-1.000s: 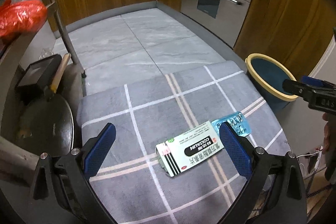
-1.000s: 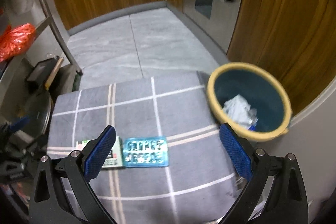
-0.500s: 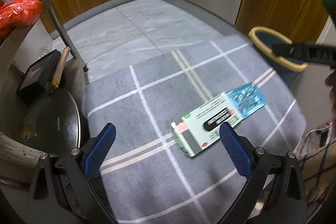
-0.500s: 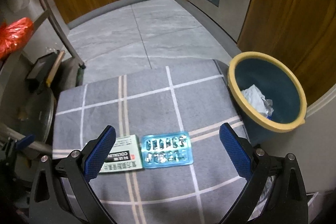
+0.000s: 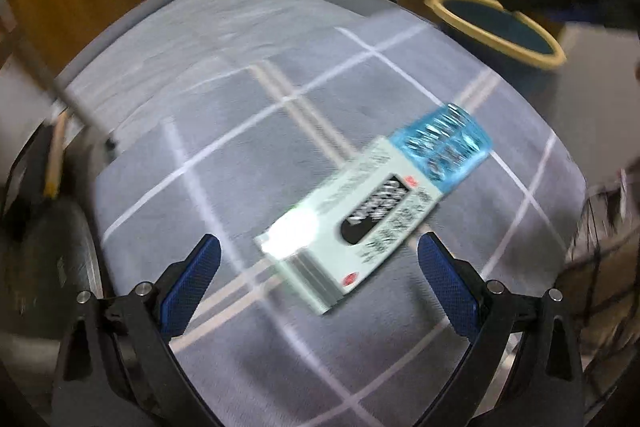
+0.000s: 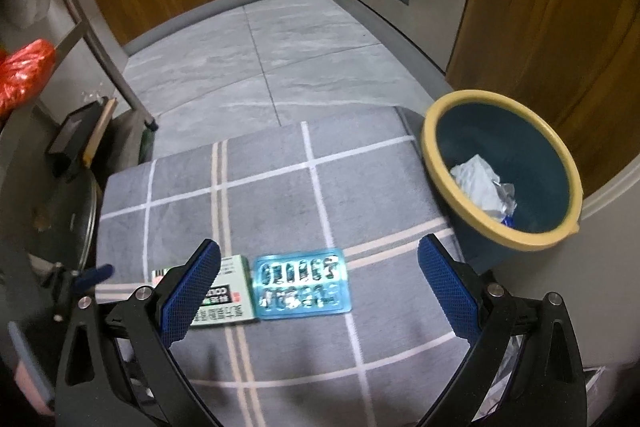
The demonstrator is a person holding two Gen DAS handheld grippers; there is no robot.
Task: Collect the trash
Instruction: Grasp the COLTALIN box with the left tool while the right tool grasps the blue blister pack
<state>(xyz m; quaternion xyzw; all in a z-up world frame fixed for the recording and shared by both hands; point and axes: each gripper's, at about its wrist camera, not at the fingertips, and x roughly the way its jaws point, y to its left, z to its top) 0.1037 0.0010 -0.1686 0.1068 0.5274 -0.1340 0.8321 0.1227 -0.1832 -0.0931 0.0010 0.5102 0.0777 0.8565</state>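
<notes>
The left gripper (image 5: 318, 267) is hovering with fingers (image 5: 192, 279) spread over a pale medicine box (image 5: 352, 227); a blue blister pack (image 5: 444, 147) is touching its far end.

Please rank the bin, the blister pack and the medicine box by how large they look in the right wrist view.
1. Bin, clearly largest.
2. Blister pack.
3. Medicine box, though the right gripper's finger hides part of it, so ranks two and three are unsure.

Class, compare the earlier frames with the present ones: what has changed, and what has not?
The left gripper has closed in on the pale green medicine box; the right gripper has drawn nearer the blue blister pack. Both stay open, grasping nothing. Box, pack and yellow-rimmed blue bin remain where they were.
</notes>
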